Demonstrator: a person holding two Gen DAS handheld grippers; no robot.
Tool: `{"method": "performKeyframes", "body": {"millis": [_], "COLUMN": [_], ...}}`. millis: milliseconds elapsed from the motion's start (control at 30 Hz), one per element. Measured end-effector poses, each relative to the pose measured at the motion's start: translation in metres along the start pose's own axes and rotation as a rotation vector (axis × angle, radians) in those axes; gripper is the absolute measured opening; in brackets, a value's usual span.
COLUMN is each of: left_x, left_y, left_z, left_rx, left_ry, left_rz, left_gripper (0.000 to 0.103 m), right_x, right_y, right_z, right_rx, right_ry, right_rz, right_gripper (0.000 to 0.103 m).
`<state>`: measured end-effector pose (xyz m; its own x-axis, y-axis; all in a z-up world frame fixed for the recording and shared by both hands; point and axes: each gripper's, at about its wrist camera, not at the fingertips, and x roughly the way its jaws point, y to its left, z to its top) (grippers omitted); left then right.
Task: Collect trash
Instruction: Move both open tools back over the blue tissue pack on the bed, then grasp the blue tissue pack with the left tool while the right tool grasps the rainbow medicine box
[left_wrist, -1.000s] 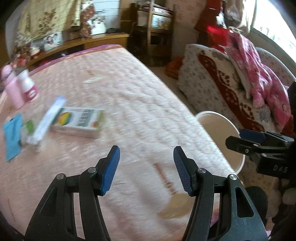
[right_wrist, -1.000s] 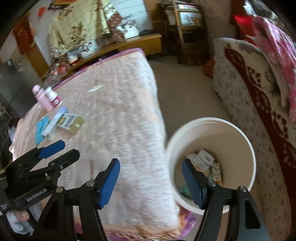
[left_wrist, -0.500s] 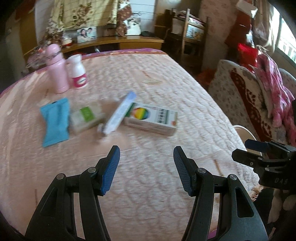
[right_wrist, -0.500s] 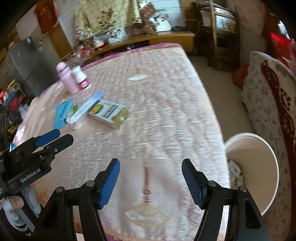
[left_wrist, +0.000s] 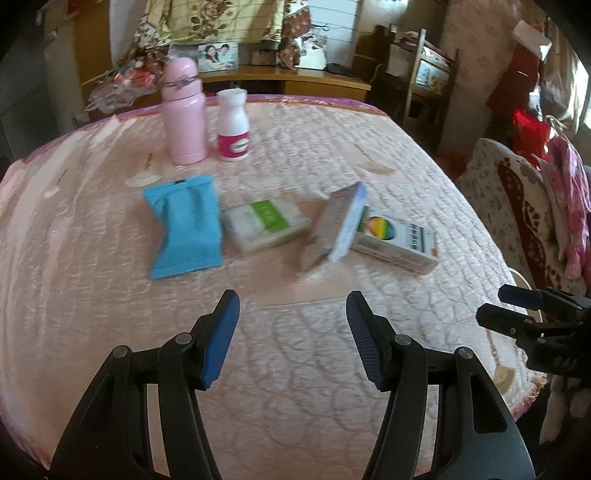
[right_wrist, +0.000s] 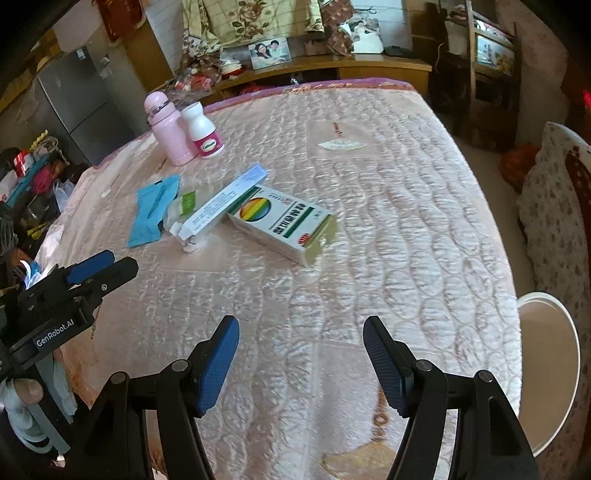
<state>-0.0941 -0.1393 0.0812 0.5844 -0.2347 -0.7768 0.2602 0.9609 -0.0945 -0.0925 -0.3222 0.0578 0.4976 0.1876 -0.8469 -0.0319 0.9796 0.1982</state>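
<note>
Left wrist view: the left tongs (left_wrist: 292, 334) are seen spread apart with nothing between the blue pads, held above the pink quilted cover of the bench (left_wrist: 314, 398). Ahead of them the trash is laid out in a row on the cover: a blue packet (left_wrist: 184, 226), just beside it a white and green packet (left_wrist: 266, 222), then a long narrow white and blue box (left_wrist: 338, 225) propped at a tilt against a flat white box with a rainbow mark (left_wrist: 398, 239). Farther back a pink bottle (left_wrist: 184, 112) and a white bottle with a pink label (left_wrist: 233, 126) are stood upright, close together. At the right edge the right tongs (left_wrist: 511, 308) are partly seen.

From the right wrist view, the right tongs (right_wrist: 301, 369) are likewise shown spread and empty over the cover. The rainbow box (right_wrist: 286, 224) lies ahead of them, well apart. A white bucket (right_wrist: 570, 354) is placed beyond the bench's right edge, its contents hidden. The left tongs (right_wrist: 107, 264) are seen at the left, held in a hand (right_wrist: 24, 391).
</note>
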Motion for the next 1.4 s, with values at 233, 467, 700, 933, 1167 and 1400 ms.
{"method": "performKeyframes", "body": {"millis": [233, 467, 700, 933, 1167, 1400], "left_x": [0.007, 0.033, 0.059, 0.079, 0.098, 0.112], "left_y": [0.043, 0.076, 0.095, 0.103, 0.109, 0.114], "left_z": [0.007, 0.021, 0.040, 0.057, 0.064, 0.073], "left_rx": [-0.070, -0.133, -0.182, -0.205, -0.216, -0.227], "left_ry": [0.009, 0.049, 0.055, 0.055, 0.081, 0.092], "left_rz": [-0.022, -0.022, -0.001, -0.004, -0.019, -0.017], "left_gripper": [0.059, 0.059, 0.059, 0.059, 0.059, 0.064], "right_x": [0.011, 0.017, 0.022, 0.042, 0.071, 0.092], "right_y": [0.011, 0.020, 0.025, 0.027, 0.030, 0.027], "right_z": [0.008, 0.014, 0.029, 0.051, 0.074, 0.090], "right_rx": [-0.021, -0.041, -0.064, -0.131, -0.253, -0.307], "right_ry": [0.011, 0.015, 0.003, -0.005, 0.022, 0.049], "right_rz": [0.009, 0.022, 0.021, 0.033, -0.004, -0.024], "right_gripper": [0.067, 0.068, 0.068, 0.070, 0.070, 0.070]}}
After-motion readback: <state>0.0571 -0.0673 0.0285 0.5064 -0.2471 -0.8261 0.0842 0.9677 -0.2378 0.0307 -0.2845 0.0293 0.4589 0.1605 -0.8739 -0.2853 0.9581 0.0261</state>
